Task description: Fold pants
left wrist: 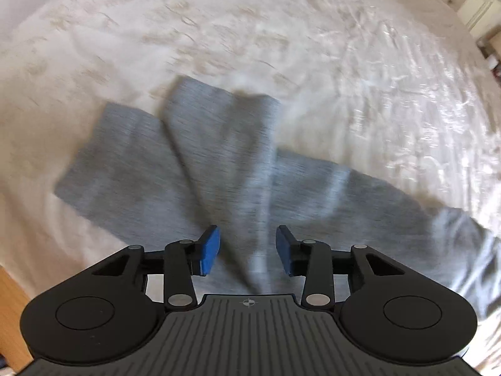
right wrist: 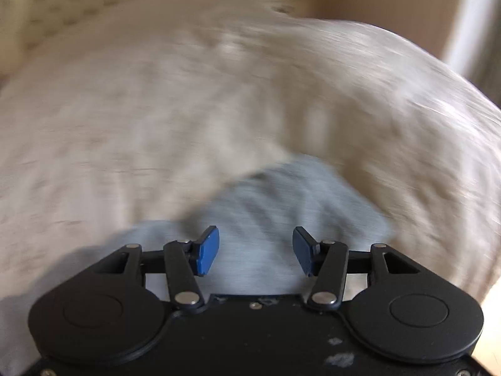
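Left gripper (left wrist: 248,249): jaws partly apart, nothing between the blue pads; it hangs above the grey cloth, pointing steeply down.
Right gripper (right wrist: 255,250): jaws wider apart, also empty, over a blurred pale-grey patch of the same garment.
Pants (left wrist: 219,163): grey knit, lying flat on the cream bedspread (left wrist: 281,31), one leg folded across the other so the two ends fan apart at the far side; the rest trails off to the right.
Look of the cloth: soft, limp, lightly creased, edges not squared.
Risk, alignment: the crossed leg sits askew, so a further fold would likely lock in a crooked stack.
Risk, grip: a pinch may catch only the top layer, or bedspread too, dragging the fold open.
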`<state>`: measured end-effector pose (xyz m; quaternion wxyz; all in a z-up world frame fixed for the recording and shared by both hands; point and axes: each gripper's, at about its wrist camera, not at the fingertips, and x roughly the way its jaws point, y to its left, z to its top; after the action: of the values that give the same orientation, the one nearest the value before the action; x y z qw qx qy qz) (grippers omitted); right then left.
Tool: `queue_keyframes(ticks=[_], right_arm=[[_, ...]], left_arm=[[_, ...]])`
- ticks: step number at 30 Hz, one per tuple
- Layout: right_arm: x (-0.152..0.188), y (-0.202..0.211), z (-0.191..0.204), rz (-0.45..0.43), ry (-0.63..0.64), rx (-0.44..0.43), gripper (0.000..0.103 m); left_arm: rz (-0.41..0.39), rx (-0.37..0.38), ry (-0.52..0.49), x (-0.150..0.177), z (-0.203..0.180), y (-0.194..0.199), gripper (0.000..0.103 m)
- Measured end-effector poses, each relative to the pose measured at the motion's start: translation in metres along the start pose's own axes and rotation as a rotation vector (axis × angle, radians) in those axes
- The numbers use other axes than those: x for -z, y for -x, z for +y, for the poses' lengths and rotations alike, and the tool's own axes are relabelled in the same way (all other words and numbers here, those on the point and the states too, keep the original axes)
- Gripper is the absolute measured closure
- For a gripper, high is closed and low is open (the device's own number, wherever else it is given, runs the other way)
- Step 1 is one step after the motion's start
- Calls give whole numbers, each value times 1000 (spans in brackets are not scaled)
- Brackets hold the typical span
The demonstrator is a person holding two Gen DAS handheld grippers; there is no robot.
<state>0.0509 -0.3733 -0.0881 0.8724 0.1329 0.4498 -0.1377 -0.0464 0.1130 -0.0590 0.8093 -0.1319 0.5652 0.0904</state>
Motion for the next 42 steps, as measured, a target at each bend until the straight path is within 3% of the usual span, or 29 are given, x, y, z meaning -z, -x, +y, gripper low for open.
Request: queue_keyframes(ticks=[7,10,14,18,22,28,31,33,34,35,39,42], right_arm=[[14,0,121,124,165,-420,43],[31,0,182,201,234,-536,43],[61,0,257,297,300,-628,43],[95,-6,322,394,335,-676,43],[127,-11,368,457,334,-682,43],[142,-53,413,491,269,-655,43],[139,-69,421,514,204,-672,43],[138,-73,428,528,169,-692,54],[136,-71,432,526,164,-703,81],[133,-65,439,515,181,-710,97],[130,-14,472,401,389,-786,98],[151,25,496,341,584,-822,97]], left_arm=[[44,-42,-47,-8,35,-14,59],[59,-51,-79,-13,53,-27,59],[83,-53,-82,-24,84,-45,59],[107,-62,-92,-36,110,-62,59],[157,20,-119,-42,129,-74,59],[161,41,-237,-34,128,-68,59],[165,66,-232,-35,132,-65,59],[166,96,-209,-40,142,-61,59],[160,111,-195,-41,147,-56,59],[148,115,-184,-43,152,-50,59],[102,125,-124,-48,179,-29,59],[72,116,-65,-50,201,-15,59]])
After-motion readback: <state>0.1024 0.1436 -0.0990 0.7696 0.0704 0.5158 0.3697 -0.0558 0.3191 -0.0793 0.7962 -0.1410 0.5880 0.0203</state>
